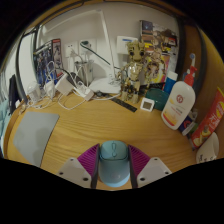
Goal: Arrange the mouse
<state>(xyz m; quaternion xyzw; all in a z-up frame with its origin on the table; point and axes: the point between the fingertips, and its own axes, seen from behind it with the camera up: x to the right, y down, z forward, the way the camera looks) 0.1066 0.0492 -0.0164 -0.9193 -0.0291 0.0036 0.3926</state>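
Note:
A pale blue-grey computer mouse (113, 162) sits between my two fingers, and both magenta pads (88, 159) press against its sides. My gripper (113, 168) is shut on the mouse and holds it over the near part of the wooden desk (100, 125). A grey mouse mat (33, 134) lies on the desk to the left, ahead of the fingers.
A white bottle (178, 104) and a red packet (209, 120) stand at the right. A small white cube (147, 103) sits at the middle back. Cables, plugs and cluttered items (70, 88) line the far edge against the wall.

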